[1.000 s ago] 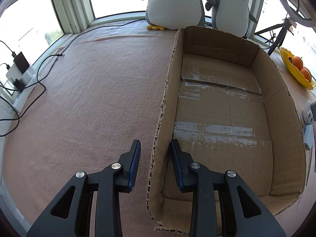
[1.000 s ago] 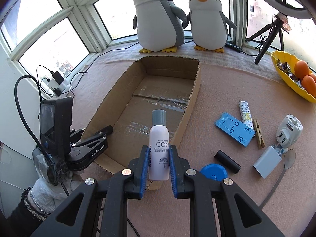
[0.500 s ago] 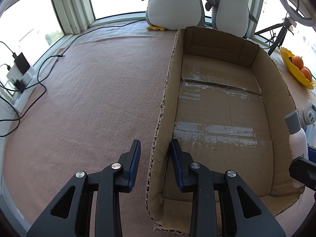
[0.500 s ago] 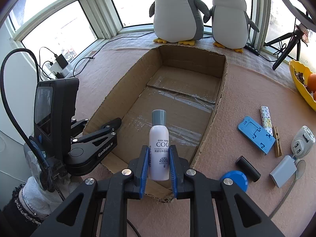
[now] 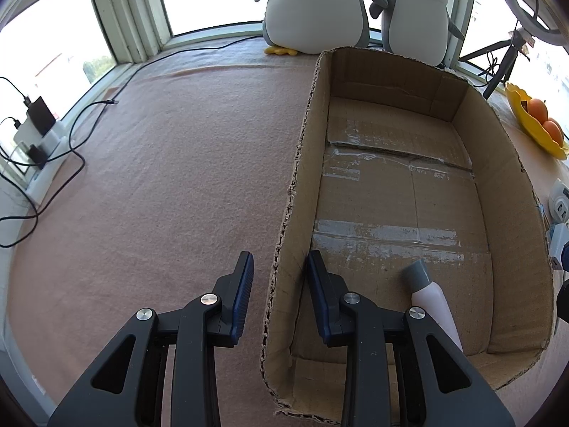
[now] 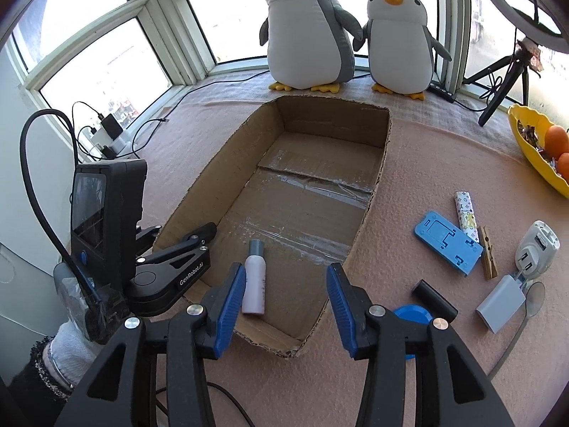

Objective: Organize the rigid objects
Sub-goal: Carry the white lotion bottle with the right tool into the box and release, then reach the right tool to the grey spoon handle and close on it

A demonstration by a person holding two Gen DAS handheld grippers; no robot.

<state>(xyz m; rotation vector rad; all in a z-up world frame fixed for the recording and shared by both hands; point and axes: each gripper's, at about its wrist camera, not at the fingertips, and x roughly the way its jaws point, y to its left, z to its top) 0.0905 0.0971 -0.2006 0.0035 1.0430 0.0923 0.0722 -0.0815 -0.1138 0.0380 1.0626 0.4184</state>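
The white plastic bottle with a grey cap [image 6: 254, 277] lies on its side on the floor of the open brown cardboard box [image 6: 377, 192], near the box's near-left corner, cap pointing away. It sits just ahead of the left finger of the right gripper [image 6: 286, 302], whose blue-padded fingers [image 6: 227, 309] are spread wide and hold nothing; the near wall of the box runs between them.

The left gripper [image 5: 279, 297] has its fingers [image 5: 243, 295] parted and straddles the left wall of the box, 1 finger outside over the pink cloth-covered bench [image 5: 160, 185] and 1 inside, not pinching the cardboard as far as can be seen. In the left wrist view the bottle [image 5: 432, 299] lies just right of the inner finger, partly hidden behind the gripper's black frame.

To the right of the right gripper's fingers, loose on the bench: a blue round lid [image 6: 412, 316] touching a black cylinder [image 6: 434, 299], a blue flat plastic stand [image 6: 448, 242], a patterned small tube [image 6: 466, 213], a wooden clothespin [image 6: 487, 252], a white plug adapter [image 6: 537, 247], a grey rectangular block [image 6: 501, 300] and a metal spoon [image 6: 526, 306]. Farther right is a yellow bowl with oranges [image 6: 530, 142]. Beyond the box stand 2 plush penguins [image 6: 309, 32], a black tripod [image 6: 498, 85] to their right.
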